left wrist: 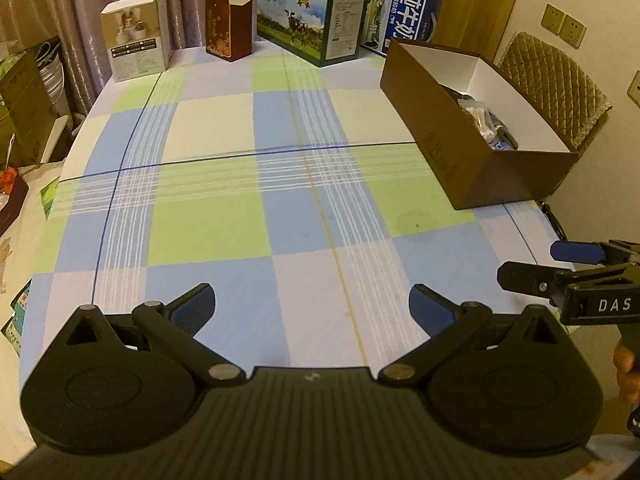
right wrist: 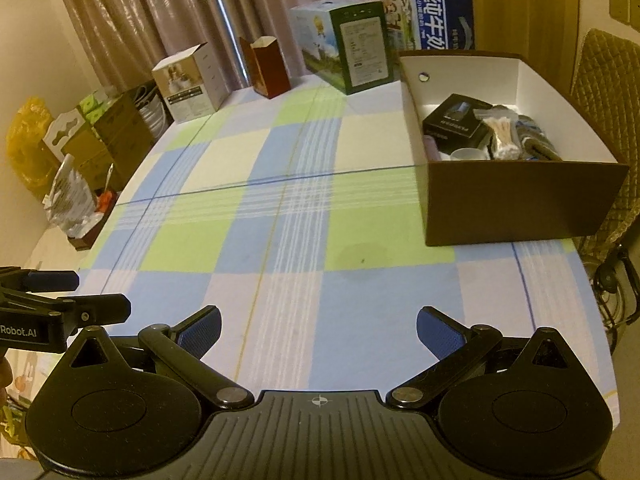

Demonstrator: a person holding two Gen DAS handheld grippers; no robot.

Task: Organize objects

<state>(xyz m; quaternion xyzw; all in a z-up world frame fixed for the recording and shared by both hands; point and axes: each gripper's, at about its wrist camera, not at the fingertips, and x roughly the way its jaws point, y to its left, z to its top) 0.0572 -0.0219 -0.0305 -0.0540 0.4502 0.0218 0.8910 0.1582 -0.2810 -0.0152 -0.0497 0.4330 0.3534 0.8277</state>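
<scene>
your left gripper [left wrist: 312, 306] and right gripper [right wrist: 319, 330], jaws apart and empty, hover over the checked tablecloth [right wrist: 280, 208] near the brown box [right wrist: 520, 200]; black case [right wrist: 456, 120] and cotton swabs [right wrist: 502, 136] lie inside the box.

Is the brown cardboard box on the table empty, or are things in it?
Not empty. The brown cardboard box is open-topped and holds a black packet, cotton swabs and other items.
</scene>
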